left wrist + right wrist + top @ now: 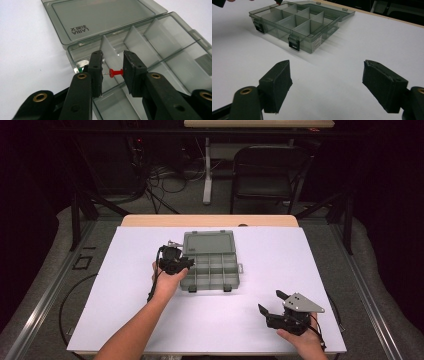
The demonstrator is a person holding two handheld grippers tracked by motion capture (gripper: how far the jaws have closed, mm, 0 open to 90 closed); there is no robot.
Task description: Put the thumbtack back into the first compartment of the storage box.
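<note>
The left gripper (pixel 113 72) pinched a red pushpin (pixel 116 72) crosswise between near-closed jaws, just above the open box's (pixel 212 265) nine-o'clock end compartment. The right gripper (pixel 273 302) waited well apart at five o'clock, jaws wide, empty.

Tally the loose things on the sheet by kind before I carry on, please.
Compartment box, lid open: 1
Red pushpin, held between the left tongs: 1
Green item in a box compartment, too hidden to identify: 1
Total: 3
</note>
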